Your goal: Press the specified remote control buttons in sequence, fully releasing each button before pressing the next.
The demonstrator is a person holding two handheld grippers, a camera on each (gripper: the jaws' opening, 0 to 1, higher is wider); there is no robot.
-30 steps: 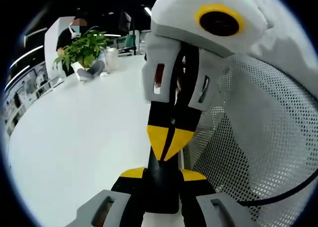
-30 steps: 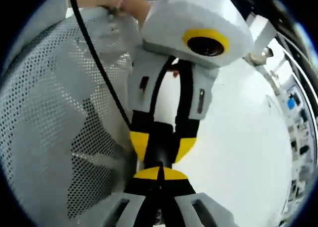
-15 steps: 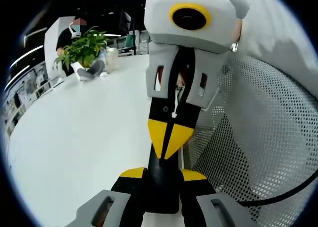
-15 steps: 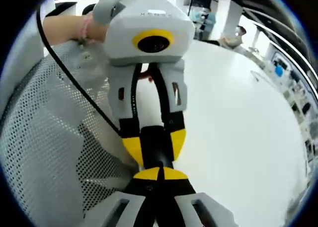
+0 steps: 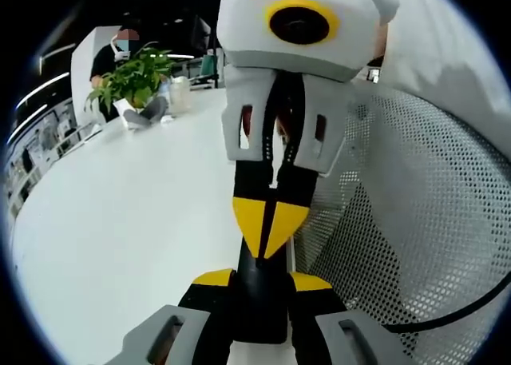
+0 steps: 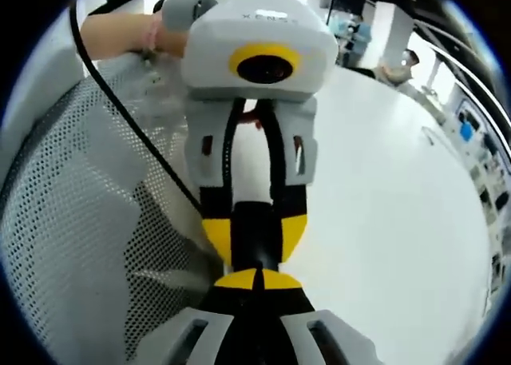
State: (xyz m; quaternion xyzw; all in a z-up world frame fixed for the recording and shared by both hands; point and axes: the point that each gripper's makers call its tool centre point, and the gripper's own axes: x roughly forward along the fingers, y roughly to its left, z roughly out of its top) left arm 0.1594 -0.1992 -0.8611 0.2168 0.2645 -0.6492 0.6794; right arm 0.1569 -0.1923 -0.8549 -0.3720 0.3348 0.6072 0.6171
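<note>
Jaws of the left gripper [image 5: 259, 279] are clamped on a dark slim body that I take to be the remote control [image 5: 259, 311], at 6 o'clock in the left gripper view. The right gripper [image 5: 270, 243] comes down from 12 o'clock with its jaws closed tip to tip, empty, the yellow point resting on the remote's near end. No button is visible, so I cannot tell which is under the tip. To press well, keep the left grip steady above the white tabletop [image 5: 120, 221], push straight along the closed tip, then lift fully clear before the next button. Against a second ago, the right gripper's body has swung toward 11 o'clock while its tip kept its place; the right gripper view has rolled with the hand.
</note>
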